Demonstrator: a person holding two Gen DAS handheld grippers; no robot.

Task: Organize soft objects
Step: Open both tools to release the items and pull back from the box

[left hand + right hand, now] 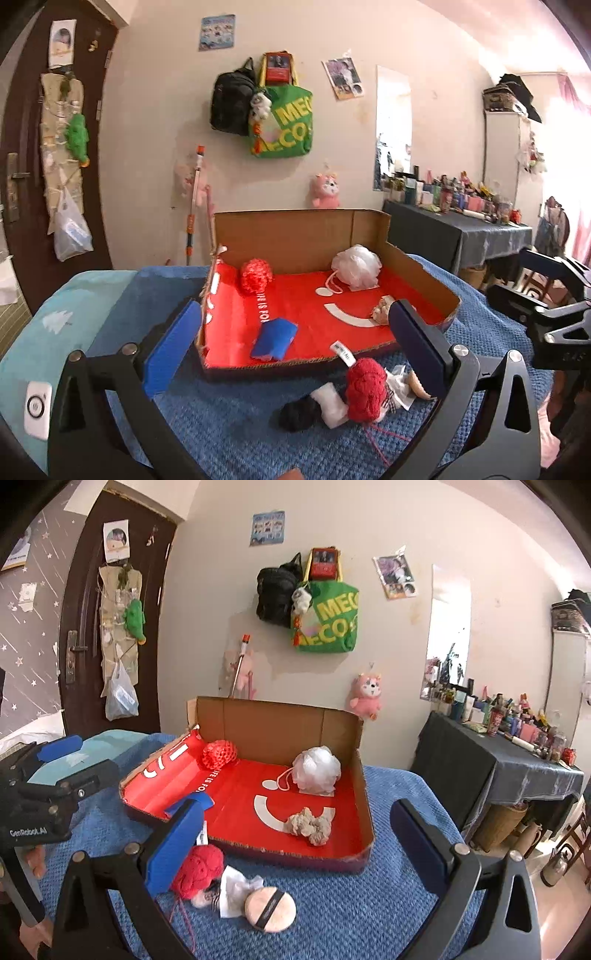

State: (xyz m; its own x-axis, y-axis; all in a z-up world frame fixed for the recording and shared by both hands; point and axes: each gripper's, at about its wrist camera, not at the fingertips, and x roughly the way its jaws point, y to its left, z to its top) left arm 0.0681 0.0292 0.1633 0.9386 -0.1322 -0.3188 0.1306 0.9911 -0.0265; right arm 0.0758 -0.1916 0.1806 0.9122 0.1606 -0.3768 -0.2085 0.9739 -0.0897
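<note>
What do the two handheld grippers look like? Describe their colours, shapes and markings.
Both are black frames with triangular cut-outs and silver pivot bolts. The left gripper carries flat rectangular fingers faced with blue pads; a white tag with a round symbol sits on its left side. The right gripper matches it, with blue fingers. In the right wrist view, white "GenRobot.AI" lettering shows on the left gripper's body.

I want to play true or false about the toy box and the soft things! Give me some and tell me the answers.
1. The white bath puff lies inside the cardboard box. True.
2. The red yarn ball lies in the box. False: it lies on the blue blanket in front of the box.
3. The round powder puff lies on the blanket. True.
4. The left gripper is holding the blue pouch. False: its jaws are open and empty.
5. The pink plush sits in the box. False: it hangs on the wall.
</note>
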